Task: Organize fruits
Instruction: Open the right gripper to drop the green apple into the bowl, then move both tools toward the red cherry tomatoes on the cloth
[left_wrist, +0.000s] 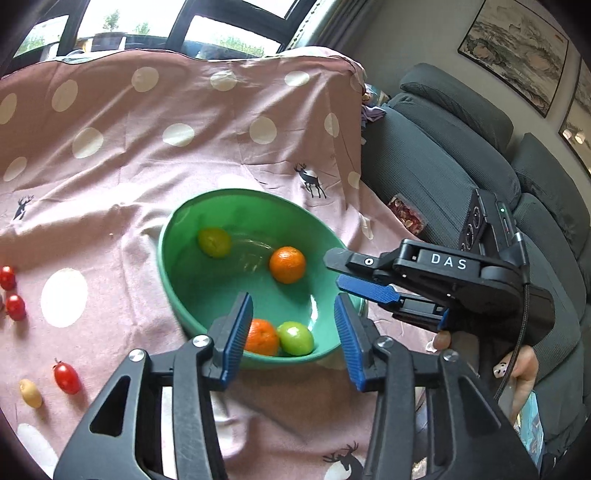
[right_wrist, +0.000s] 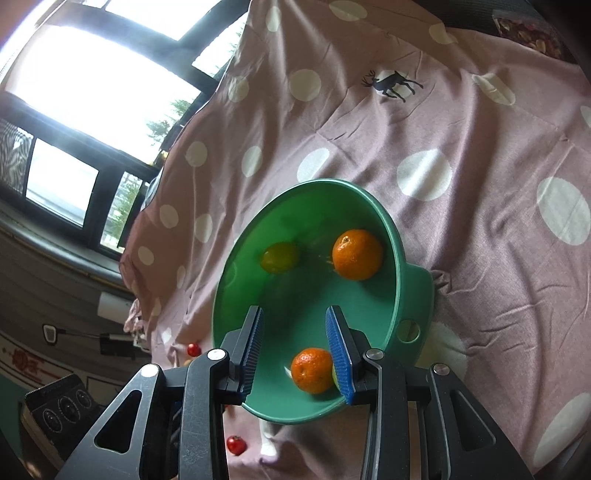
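The yellow-green lime-like fruit (left_wrist: 214, 242) at the far side of the round green plastic bowl (left_wrist: 177, 229) is smeared with blur in both views. In the right wrist view the second green fruit (right_wrist: 334, 373) is nearly all hidden behind a blue finger pad (right_wrist: 341, 363). A small red cherry tomato (left_wrist: 7, 277) gets clipped by the left wrist picture's edge.

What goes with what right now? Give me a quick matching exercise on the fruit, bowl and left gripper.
Things:
1. far orange
2. cherry tomato
3. green bowl
4. left gripper

States:
A. lying on the cloth, outside the bowl
B. open, nothing between its jaws
C. lying in the bowl
D. holds four fruits

Pairs: 1-C, 2-A, 3-D, 4-B
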